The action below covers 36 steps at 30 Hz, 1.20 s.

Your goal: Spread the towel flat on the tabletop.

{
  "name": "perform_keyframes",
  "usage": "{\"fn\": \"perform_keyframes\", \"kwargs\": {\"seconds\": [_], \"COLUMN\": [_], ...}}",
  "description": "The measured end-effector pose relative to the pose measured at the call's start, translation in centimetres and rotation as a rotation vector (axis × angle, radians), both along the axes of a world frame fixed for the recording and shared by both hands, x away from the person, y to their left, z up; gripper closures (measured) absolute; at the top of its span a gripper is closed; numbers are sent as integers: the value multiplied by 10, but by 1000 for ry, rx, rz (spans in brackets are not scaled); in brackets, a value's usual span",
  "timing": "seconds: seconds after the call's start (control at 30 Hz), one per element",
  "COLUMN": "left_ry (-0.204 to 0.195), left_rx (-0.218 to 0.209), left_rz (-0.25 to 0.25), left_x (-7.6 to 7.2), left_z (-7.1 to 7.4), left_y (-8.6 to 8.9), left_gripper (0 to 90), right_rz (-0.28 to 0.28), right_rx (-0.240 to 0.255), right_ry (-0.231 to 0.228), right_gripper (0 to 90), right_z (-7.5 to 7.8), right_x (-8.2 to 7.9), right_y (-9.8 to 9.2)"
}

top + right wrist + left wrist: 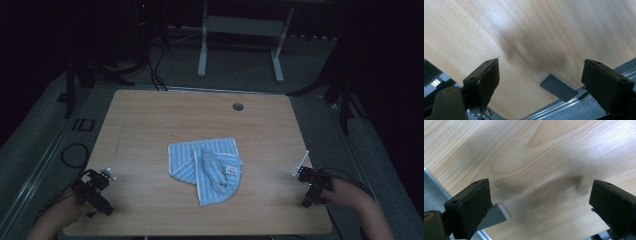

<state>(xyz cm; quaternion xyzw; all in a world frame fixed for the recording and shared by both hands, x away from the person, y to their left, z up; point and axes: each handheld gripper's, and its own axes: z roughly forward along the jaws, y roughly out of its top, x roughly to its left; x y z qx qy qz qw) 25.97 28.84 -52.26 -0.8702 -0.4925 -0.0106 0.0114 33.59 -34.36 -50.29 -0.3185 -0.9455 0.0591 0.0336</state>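
A blue-and-white striped cloth (207, 167) lies crumpled and partly folded in the middle of the wooden table (150, 120), with a small white label on its top fold. My left gripper (95, 187) rests near the table's front left corner, far left of the cloth. In the left gripper view its jaws stand wide apart, open (540, 202), over bare wood. My right gripper (312, 182) sits near the front right edge, right of the cloth. Its own view shows the jaws spread, open (540, 82), with nothing between them.
A round cable hole (238, 106) is in the table's far side. Grey metal frame rails (564, 105) run under the table edge. White desk legs (202, 45) and cables (155, 75) stand on the dark floor beyond the table.
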Motion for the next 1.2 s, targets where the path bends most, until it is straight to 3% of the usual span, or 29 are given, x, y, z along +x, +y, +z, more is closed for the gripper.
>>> {"fn": "perform_keyframes", "kwargs": {"seconds": [0.1,0.2,0.3,0.37,0.43,0.5,0.77,1.2], "left_ry": [-16,-24,-25,-20,-15,-15,-20,-35], "left_rx": [-22,-57,-59,-64,-60,-62,-75,-98], "left_rz": [-23,-44,-79,-99,-123,-139,-189,-327], "left_x": [3,6,10,13,16,19,27,47], "left_z": [1,2,1,-1,-2,-3,-2,10], "left_y": [-8,-18,-33,-41,-50,-58,-84,-147], "left_gripper": [41,41,41,41,42,42,42,42], "right_rz": [46,98,150,195,226,239,291,371], "right_rx": [2,41,68,84,98,102,111,130], "right_ry": [-11,-5,-4,-5,-8,-13,-34,-54], "right_gripper": [146,147,159,248,273,348,370,414], "right_z": [0,2,4,5,6,7,7,14], "right_x": [1,2,3,6,10,14,25,54], "right_y": [7,18,31,39,47,54,76,124]}}
